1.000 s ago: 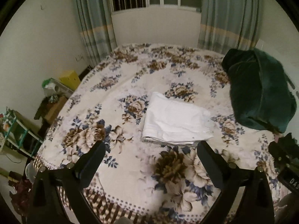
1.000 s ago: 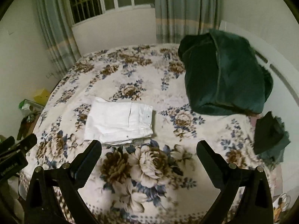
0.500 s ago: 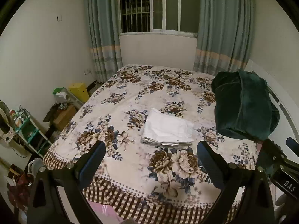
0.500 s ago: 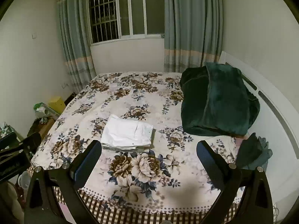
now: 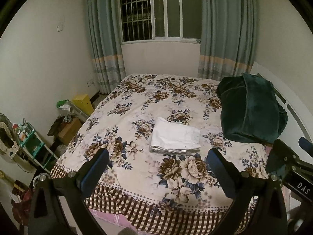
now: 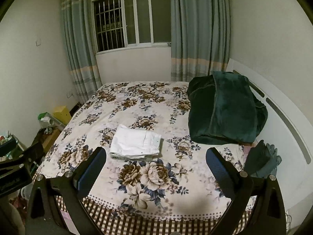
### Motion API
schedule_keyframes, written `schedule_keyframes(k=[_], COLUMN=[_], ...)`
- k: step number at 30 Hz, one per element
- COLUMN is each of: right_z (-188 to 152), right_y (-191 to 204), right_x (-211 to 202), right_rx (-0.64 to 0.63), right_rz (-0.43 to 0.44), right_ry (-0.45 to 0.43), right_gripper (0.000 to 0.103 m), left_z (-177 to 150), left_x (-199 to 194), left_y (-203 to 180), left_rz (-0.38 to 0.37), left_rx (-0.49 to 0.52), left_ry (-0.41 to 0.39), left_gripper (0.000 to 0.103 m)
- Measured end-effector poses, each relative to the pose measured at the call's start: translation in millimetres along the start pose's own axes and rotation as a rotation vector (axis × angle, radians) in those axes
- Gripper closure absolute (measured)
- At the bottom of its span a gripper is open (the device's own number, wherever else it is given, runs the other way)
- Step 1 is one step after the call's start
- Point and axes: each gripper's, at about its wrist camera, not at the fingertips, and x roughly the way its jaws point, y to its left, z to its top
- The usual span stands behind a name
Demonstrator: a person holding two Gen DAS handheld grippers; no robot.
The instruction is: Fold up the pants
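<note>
White pants (image 5: pixel 175 137) lie folded in a neat stack on the bed (image 5: pixel 137 101); both grippers (image 5: pixel 156 166) (image 6: pixel 155 164) gape wide, empty, well apart from them; folding looks finished

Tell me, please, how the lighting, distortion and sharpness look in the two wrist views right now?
Left wrist view: dim, warm indoor light, dark window, strong fisheye bending of walls and corners, white folded pants sharp, left gripper open. Right wrist view: same dim light, a soft shadow on the bedspread near the front edge, curved headboard, right gripper open, dark vignette in the corners.
</note>
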Motion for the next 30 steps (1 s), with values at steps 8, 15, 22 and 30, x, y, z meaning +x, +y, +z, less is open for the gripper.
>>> schedule_keyframes(k=[8, 15, 22, 30], right_z=[1, 1, 1, -8], right_y=[2, 1, 1, -5], right_x=[-2, -2, 0, 1], right_rx=[0.000, 0.007, 0.011, 0.019], right_rz=[-0.004, 0.002, 0.003, -0.001], right_ry=[0.001, 0.004, 0.010, 0.019], right_gripper=[0.000, 0.000, 0.000, 0.000], left_z=[2, 6, 8, 6], left_x=[-5, -5, -7, -11], left_y=[-5, -5, -5, -4], left_rz=[-0.008, -0.021, -0.023, -0.010], left_rx=[0.018, 0.013, 0.013, 0.007], left_ry=[-0.010, -0.009, -0.008, -0.002], left_gripper=[0.000, 0.000, 0.000, 0.000])
